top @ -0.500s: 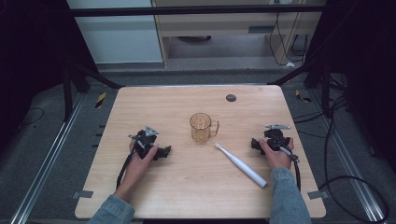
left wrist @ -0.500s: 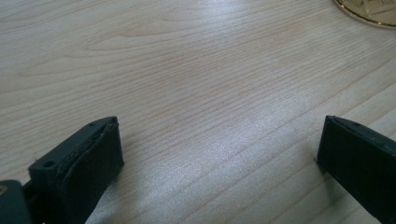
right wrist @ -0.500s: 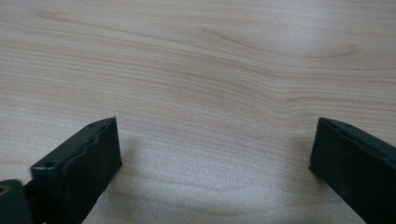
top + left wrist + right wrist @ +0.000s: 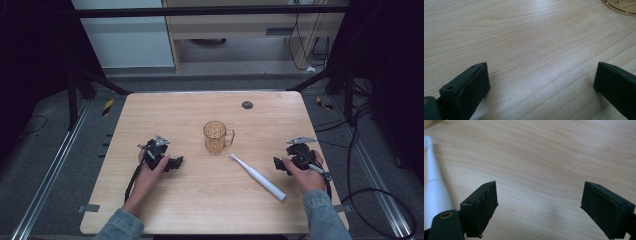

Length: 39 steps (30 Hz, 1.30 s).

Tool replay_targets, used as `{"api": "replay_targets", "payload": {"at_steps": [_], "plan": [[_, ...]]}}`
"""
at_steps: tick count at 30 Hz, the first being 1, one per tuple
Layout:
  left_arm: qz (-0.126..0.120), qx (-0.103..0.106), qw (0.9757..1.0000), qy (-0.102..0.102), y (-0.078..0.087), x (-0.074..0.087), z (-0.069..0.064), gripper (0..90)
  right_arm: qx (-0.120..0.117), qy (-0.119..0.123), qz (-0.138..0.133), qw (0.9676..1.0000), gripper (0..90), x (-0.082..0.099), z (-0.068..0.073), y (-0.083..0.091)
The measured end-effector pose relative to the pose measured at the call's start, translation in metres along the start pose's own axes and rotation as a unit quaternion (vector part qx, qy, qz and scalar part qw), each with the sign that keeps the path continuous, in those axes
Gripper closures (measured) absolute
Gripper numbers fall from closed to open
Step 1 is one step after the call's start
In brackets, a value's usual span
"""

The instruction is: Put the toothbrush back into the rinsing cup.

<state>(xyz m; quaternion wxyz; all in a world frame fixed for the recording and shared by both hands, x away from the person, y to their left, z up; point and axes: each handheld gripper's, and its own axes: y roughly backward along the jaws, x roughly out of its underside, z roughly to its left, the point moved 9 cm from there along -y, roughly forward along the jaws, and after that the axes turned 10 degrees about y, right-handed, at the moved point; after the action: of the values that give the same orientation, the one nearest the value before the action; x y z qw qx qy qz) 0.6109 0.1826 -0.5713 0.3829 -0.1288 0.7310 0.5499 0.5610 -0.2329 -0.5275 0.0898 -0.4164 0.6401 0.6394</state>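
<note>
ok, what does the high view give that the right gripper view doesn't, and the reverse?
High view: the whole layout. A clear amber glass mug stands upright mid-table, a small dark round disc sits near the far edge, and the left gripper and right gripper rest on the table on either side.

Right gripper view: a close look along its own black jaws, set wide apart with bare wood between them.

Both: the light wooden table and the white electric toothbrush, which lies flat at the left edge of the right gripper view.
</note>
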Motion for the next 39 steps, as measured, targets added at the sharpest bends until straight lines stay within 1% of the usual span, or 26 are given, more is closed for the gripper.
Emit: {"api": "replay_targets", "payload": {"at_steps": [1,2,4,6,7,8,9,12,13,14,16,17,18,23,24,25,28,29,30,34,35,37,38,39], "plan": [[0.0,0.0,1.0,0.0,0.0,0.0,0.0,0.0,0.0,0.0,0.0,1.0,13.7,0.0,0.0,0.0],[0.0,0.0,1.0,0.0,0.0,0.0,0.0,0.0,-0.01,0.014,0.009,0.9998,14.1,0.001,0.006,0.007],[0.0,0.0,1.0,0.0,0.0,0.0,0.0,0.0,-0.014,0.018,0.012,0.9997,14.2,0.002,0.008,0.008],[0.0,0.0,1.0,0.0,0.0,0.0,0.0,0.0,-0.023,0.029,0.02,0.9991,16.7,0.003,0.016,0.013],[0.0,0.0,1.0,0.0,0.0,0.0,0.0,0.0,-0.023,0.029,0.02,0.9991,16.7,0.003,0.016,0.013],[0.0,0.0,1.0,0.0,0.0,0.0,0.0,0.0,-0.027,0.037,0.028,0.9985,17.8,0.003,0.02,0.015],[0.0,0.0,1.0,0.0,0.0,0.0,0.0,0.0,-0.027,0.037,0.028,0.9985,17.8,0.003,0.02,0.015],[0.0,0.0,1.0,0.0,0.0,0.0,0.0,0.0,-0.033,0.052,0.037,0.9974,21.3,0.001,0.027,0.017],[0.0,0.0,1.0,0.0,0.0,0.0,0.0,0.0,-0.036,0.057,0.044,0.9967,23.0,0.0,0.031,0.017],[0.0,0.0,1.0,0.0,0.0,0.0,0.0,0.0,-0.036,0.057,0.044,0.9967,23.0,0.0,0.031,0.017],[-0.001,0.0,1.0,0.001,0.0,0.0,0.0,0.0,-0.042,0.07,0.055,0.9951,25.6,-0.002,0.036,0.017],[-0.001,0.0,1.0,0.001,0.0,0.0,0.0,0.0,-0.042,0.07,0.055,0.9951,25.6,-0.002,0.036,0.017],[-0.001,0.0,1.0,0.001,0.0,0.0,0.0,0.0,-0.043,0.074,0.062,0.9944,27.2,-0.004,0.037,0.016],[0.0,0.0,1.0,0.001,0.0,0.0,0.0,0.0,-0.048,0.082,0.068,0.9932,29.7,-0.01,0.041,0.017],[0.0,0.0,1.0,0.001,0.0,0.0,0.0,0.0,-0.054,0.087,0.074,0.992,32.2,-0.013,0.046,0.017],[0.0,0.0,1.0,0.0,0.0,0.0,0.0,0.0,-0.054,0.087,0.074,0.992,32.2,-0.013,0.046,0.017],[0.0,0.0,1.0,0.001,0.0,0.0,0.0,0.0,-0.063,0.093,0.08,0.9904,35.0,-0.016,0.053,0.015],[0.0,0.0,1.0,0.0,0.0,0.0,0.0,0.0,-0.069,0.099,0.085,0.9891,37.3,-0.017,0.057,0.012],[-0.001,0.0,1.0,0.002,0.0,0.0,0.0,0.0,-0.069,0.099,0.085,0.9891,37.3,-0.017,0.057,0.012],[0.0,0.0,1.0,0.001,0.0,0.0,0.0,0.0,-0.085,0.11,0.099,0.9854,41.6,-0.02,0.067,0.006],[0.0,0.0,1.0,0.001,0.0,0.0,0.0,0.0,-0.085,0.11,0.099,0.9854,41.6,-0.02,0.067,0.006],[-0.002,0.001,1.0,0.002,0.0,0.0,0.0,0.0,-0.09,0.114,0.107,0.9835,42.2,-0.023,0.07,0.005],[-0.001,0.001,1.0,0.002,0.0,0.0,0.0,0.0,-0.09,0.114,0.107,0.9835,42.2,-0.023,0.07,0.005],[-0.002,0.001,1.0,0.002,0.0,0.0,0.0,0.0,-0.093,0.117,0.109,0.9827,42.4,-0.024,0.072,0.004]]}}
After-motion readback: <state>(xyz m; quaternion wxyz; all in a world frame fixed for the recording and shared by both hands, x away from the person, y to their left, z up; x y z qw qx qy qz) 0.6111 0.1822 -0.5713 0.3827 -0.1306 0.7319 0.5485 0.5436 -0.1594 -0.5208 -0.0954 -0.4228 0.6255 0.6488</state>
